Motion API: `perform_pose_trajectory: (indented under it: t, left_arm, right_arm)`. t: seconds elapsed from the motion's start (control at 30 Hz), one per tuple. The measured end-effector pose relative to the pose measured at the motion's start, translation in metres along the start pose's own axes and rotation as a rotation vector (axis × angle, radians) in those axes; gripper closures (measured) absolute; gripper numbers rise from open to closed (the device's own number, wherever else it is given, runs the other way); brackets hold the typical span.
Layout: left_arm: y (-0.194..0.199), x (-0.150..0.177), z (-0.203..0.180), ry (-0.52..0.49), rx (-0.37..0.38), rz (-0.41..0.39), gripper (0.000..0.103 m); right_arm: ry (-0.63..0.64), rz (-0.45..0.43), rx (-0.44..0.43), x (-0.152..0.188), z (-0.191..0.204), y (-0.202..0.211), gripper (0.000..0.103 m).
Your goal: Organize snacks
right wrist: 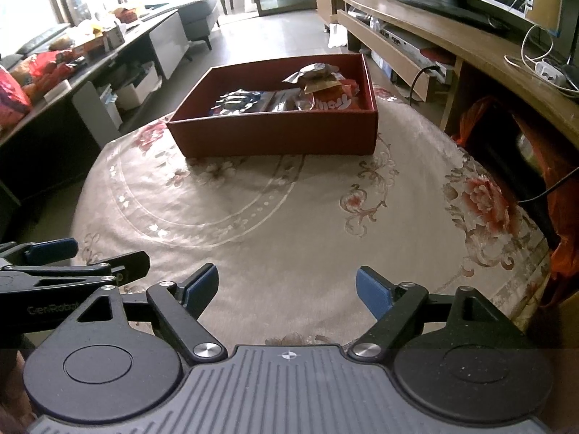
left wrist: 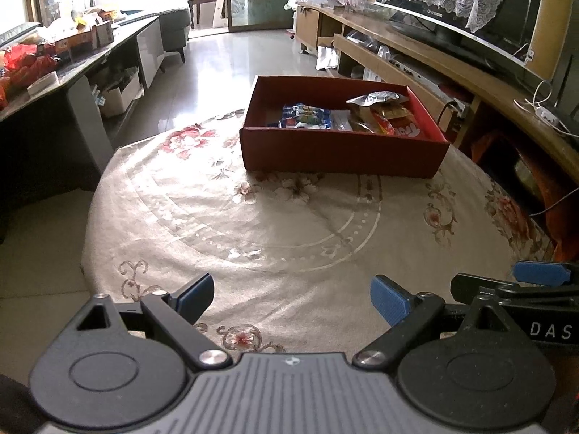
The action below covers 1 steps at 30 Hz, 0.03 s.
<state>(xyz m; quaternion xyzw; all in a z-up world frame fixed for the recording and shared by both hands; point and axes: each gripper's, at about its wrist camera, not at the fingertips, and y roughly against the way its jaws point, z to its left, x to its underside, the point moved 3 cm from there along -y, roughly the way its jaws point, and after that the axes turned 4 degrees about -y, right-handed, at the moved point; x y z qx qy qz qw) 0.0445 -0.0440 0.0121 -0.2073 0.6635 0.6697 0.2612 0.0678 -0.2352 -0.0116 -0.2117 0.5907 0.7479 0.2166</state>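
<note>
Both hand-held grippers hang wide and empty over a cleared counter, snacks already in the box.

The left hand-held gripper [left wrist: 292, 298] and right hand-held gripper [right wrist: 287, 289] hold nothing above the floral cloth [left wrist: 289, 217]. The snacks [left wrist: 362, 115] sit piled toward one end of the red box [left wrist: 340, 153] at the counter's far edge. A careless nudge could push the box off that edge; the silver packet [right wrist: 315, 72] resting on top looks loose enough to slide.

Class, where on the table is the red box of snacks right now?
In both wrist views the red box stands at the far edge of the round table, beyond both open grippers, with the TV cabinet behind it on the right.
</note>
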Motion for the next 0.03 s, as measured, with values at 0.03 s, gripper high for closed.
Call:
perform_pose_trajectory:
  t: [0.03]
  left_arm:
    - [0.0006, 0.0001, 0.0, -0.001, -0.008, -0.003, 0.005]
  right_arm:
    - [0.001, -0.001, 0.0, 0.0003, 0.0, 0.0005, 0.015]
